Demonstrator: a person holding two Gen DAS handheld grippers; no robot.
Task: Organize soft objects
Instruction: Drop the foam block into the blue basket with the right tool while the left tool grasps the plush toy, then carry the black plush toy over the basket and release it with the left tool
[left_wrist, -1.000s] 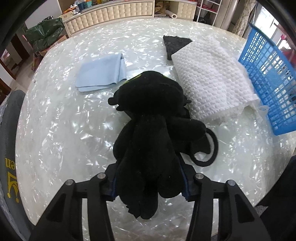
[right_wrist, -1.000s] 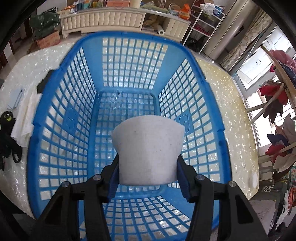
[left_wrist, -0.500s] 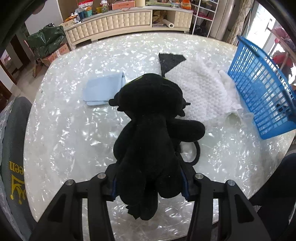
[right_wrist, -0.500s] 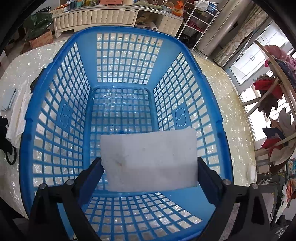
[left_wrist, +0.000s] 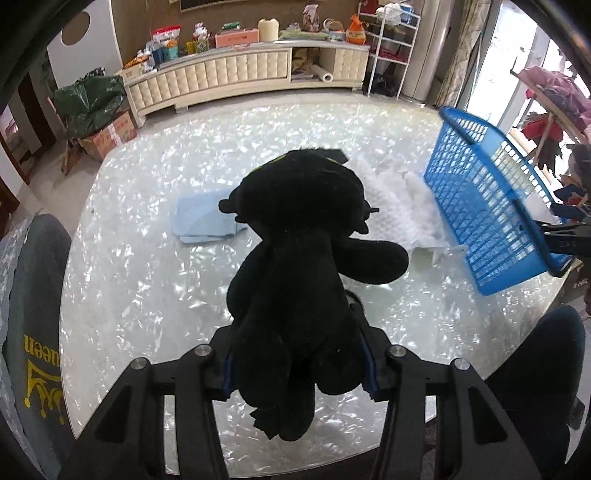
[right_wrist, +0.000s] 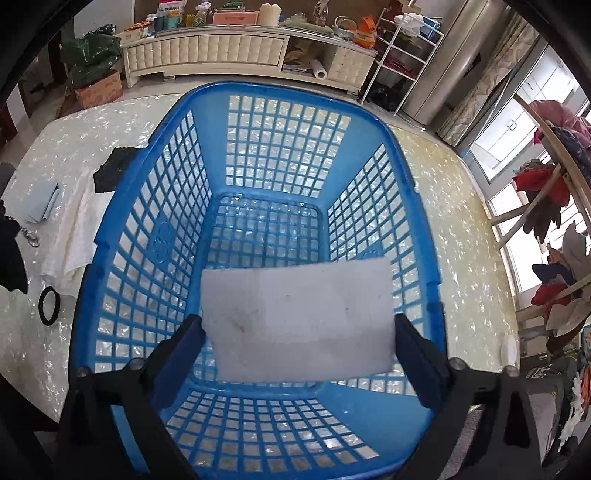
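The left tool (left_wrist: 297, 363) is clenched on a black plush toy (left_wrist: 303, 266), gripping it low on the body so that the head and one arm hang forward, clear of the bench (left_wrist: 147, 266); the toy sits to the left of the blue basket (left_wrist: 487, 214), not yet over it. It looks light and thoroughly soft; the pile squashes between the pads, so a grip across the thick torso seems safer than one on a limb, which would probably stretch and let the body swing.

The right tool (right_wrist: 299, 339) hangs over the basket's open mouth, its jaws opening at this moment; the white foam pad (right_wrist: 299, 321) lies flat between them, inside the basket near its front wall, and the pads no longer seem to press on it, so it reads as released. The pad appears light and springy; it would likely bow if pinched across its width and hold better by a short edge.

Left of the basket, on the bench, lie a white knitted cloth (left_wrist: 399, 199), a folded pale blue cloth (left_wrist: 203, 221) and a dark cloth (right_wrist: 112, 171); all look limp, and each would probably need a pinch on a bunched fold rather than a flat edge.
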